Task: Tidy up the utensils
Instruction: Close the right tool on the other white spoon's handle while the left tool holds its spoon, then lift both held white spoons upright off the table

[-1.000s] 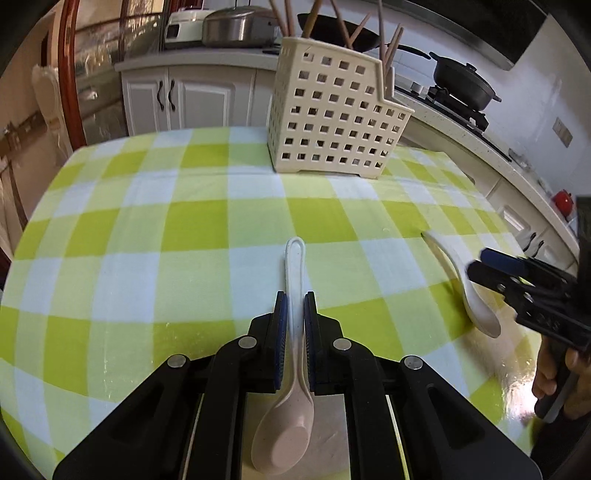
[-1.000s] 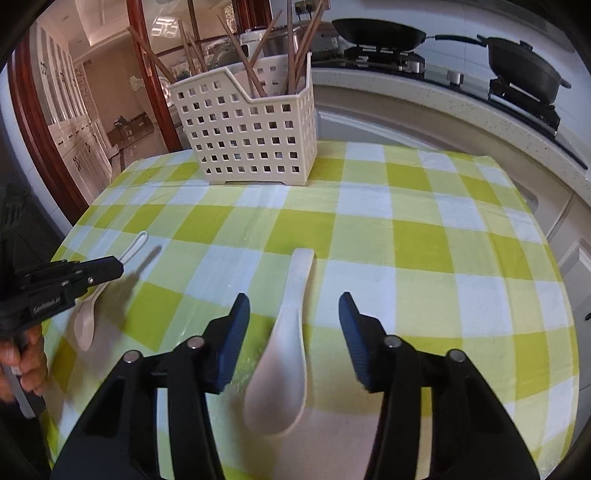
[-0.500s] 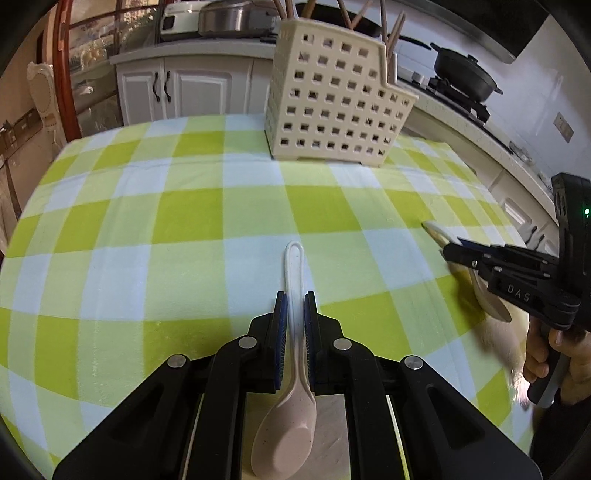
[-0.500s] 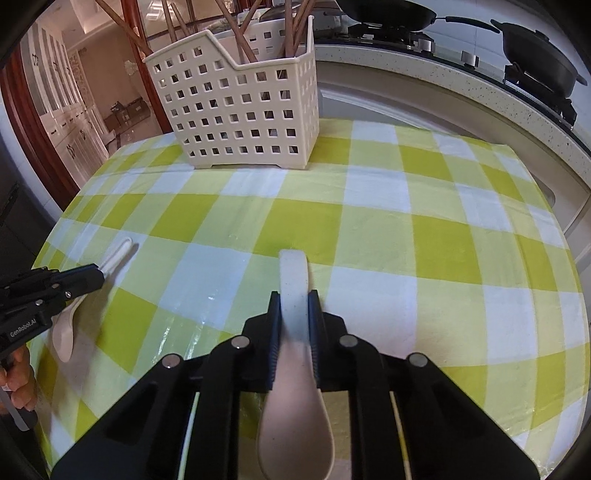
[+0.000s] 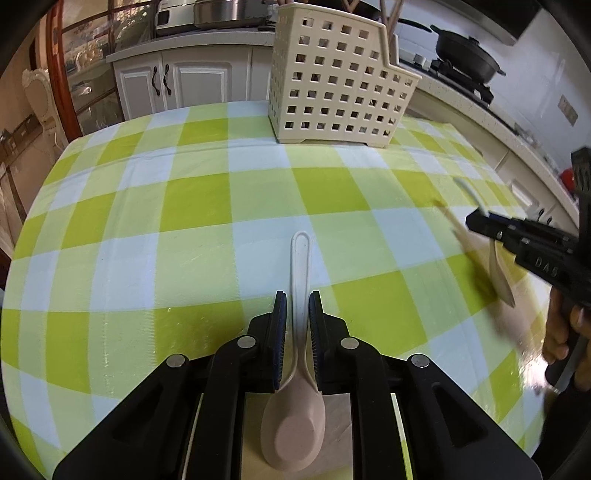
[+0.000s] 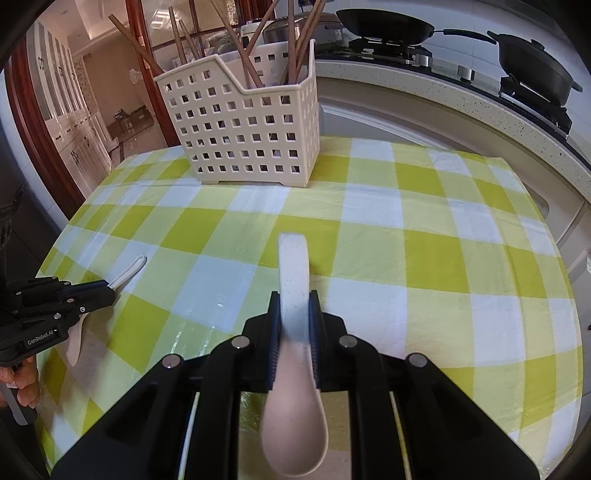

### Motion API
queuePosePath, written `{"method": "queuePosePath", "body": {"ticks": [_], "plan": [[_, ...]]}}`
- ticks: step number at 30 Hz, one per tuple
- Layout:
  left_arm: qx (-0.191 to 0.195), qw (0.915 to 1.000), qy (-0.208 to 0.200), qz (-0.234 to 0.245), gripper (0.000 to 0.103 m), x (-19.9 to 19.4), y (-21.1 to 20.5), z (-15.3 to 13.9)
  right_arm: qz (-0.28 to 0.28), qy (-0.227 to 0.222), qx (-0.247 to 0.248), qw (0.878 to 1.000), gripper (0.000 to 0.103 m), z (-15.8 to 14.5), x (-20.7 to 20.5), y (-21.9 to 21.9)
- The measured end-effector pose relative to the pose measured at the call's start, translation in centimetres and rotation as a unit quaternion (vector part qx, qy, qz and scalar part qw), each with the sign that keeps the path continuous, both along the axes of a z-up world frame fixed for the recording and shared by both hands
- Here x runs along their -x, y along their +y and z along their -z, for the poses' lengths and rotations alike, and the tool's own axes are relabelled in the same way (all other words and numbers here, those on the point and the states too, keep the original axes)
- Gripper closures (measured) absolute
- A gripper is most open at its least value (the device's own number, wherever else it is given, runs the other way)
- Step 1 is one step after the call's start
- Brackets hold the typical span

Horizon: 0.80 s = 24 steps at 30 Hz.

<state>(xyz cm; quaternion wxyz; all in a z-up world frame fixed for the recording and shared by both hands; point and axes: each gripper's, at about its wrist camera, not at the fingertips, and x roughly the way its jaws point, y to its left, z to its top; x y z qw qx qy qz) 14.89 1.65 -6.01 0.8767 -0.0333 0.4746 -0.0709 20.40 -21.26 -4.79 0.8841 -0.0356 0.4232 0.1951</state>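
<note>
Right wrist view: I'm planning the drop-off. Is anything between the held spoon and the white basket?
Nothing visible stands in the way. Only bare checked tablecloth lies between the spoon and the basket. Chopsticks already stand inside the basket.

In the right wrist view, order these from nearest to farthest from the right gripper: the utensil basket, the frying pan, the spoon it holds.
1. Spoon, clamped in the right gripper.
2. Utensil basket, ahead on the table, slightly left.
3. Frying pan, on the stove beyond the table.
</note>
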Motion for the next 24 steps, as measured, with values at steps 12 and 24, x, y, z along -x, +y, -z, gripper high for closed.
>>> {"method": "queuePosePath", "body": {"ticks": [12, 24], "plan": [[-0.007, 0.9989, -0.045, 0.001, 0.094, 0.4, 0.0, -2.8, -0.006, -0.010, -0.008, 1.000, 0.089, -0.8, 0.9, -0.1], [-0.006, 0.9933, -0.115, -0.005, 0.094, 3.6, 0.1, -8.0, -0.003, -0.048, -0.015, 0.999, 0.089, -3.8, 3.3, -1.2]]}}
